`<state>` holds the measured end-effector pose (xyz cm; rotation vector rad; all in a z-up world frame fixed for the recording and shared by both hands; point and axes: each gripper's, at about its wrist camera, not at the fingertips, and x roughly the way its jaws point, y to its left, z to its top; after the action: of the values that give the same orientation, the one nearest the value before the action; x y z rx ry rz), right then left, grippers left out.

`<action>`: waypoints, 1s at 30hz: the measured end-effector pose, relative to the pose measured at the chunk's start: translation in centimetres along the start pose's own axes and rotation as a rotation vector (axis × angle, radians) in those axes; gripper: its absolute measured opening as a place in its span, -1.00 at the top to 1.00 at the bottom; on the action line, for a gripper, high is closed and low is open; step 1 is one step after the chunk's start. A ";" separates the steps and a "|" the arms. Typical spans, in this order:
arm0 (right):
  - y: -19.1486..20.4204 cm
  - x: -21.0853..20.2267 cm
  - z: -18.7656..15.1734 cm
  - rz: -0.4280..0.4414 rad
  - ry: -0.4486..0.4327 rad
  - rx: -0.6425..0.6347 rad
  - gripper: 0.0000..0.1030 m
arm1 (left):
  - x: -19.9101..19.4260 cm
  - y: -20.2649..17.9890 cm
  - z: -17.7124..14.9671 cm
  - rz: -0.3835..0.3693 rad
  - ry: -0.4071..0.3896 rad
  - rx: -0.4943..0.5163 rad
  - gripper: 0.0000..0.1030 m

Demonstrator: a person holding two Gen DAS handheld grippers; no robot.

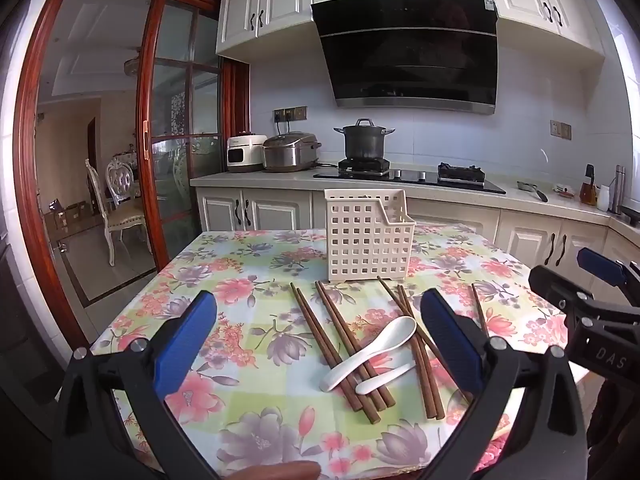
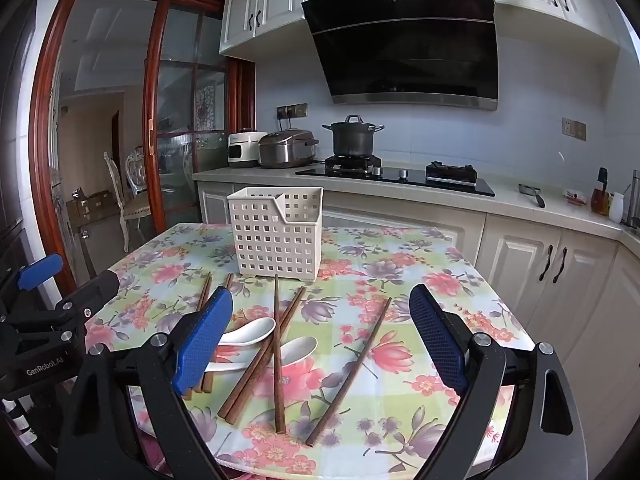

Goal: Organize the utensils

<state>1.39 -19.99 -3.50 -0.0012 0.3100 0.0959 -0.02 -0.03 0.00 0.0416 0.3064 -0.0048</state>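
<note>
A white perforated utensil basket (image 1: 368, 236) (image 2: 278, 234) stands upright at the far side of the floral table (image 1: 224, 280) (image 2: 440, 276). In front of it lie several brown wooden chopsticks (image 1: 332, 344) (image 2: 278, 352), scattered and crossing. Two white ceramic spoons (image 1: 374, 344) (image 2: 250, 332) rest on top of them. My left gripper (image 1: 320, 332) hovers open over the table's near side, nothing between its blue pads. My right gripper (image 2: 322, 332) also stands open above the chopsticks, holding nothing. Each gripper shows at the edge of the other's view.
Behind the table runs a kitchen counter (image 1: 280, 178) with a rice cooker (image 1: 290, 152), a pot (image 1: 363, 138) on the stove, and bottles at the far right. A wooden sliding door (image 1: 156, 128) opens to a dining room on the left. A fingertip (image 1: 280, 470) shows at the bottom edge.
</note>
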 end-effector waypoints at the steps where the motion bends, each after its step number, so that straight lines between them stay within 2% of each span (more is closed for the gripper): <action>1: 0.0 0.0 0.0 0.000 0.009 0.006 -0.64 | 0.0 0.0 0.0 0.000 0.000 -0.001 -0.91; 30: 0.4 0.1 -0.1 0.000 0.007 0.002 -0.64 | -0.2 -0.1 -0.3 -0.001 -0.002 -0.013 -0.91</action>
<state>1.40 -19.57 -3.63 0.0003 0.3170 0.0959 -0.27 -0.16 -0.28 0.0288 0.3047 -0.0036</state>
